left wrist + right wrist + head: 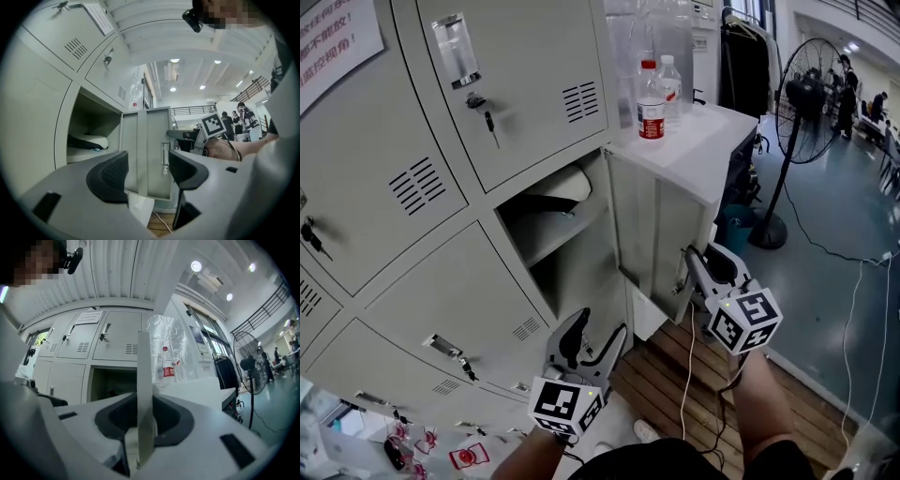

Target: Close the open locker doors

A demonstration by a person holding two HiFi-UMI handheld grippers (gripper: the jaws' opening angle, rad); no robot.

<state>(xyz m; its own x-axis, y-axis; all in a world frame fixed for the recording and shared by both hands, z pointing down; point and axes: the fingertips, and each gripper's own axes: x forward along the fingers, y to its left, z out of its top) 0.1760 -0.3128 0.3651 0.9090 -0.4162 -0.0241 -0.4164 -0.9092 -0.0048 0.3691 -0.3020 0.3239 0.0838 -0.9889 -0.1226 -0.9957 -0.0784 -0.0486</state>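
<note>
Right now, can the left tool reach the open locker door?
Probably yes. The left tool, jaws apart and empty, faces the open locker door with nothing visible between them. The right tool is clamped on the door's free edge, so the left should aim for the panel beside it.

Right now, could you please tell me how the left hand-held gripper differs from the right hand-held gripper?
The left hand-held gripper has its jaws wide apart with nothing between them; the right hand-held gripper has them closed on the edge of the open locker door. The left one sits lower, clear of that door; the right one sits at its outer edge. Both carry a marker cube.
</note>
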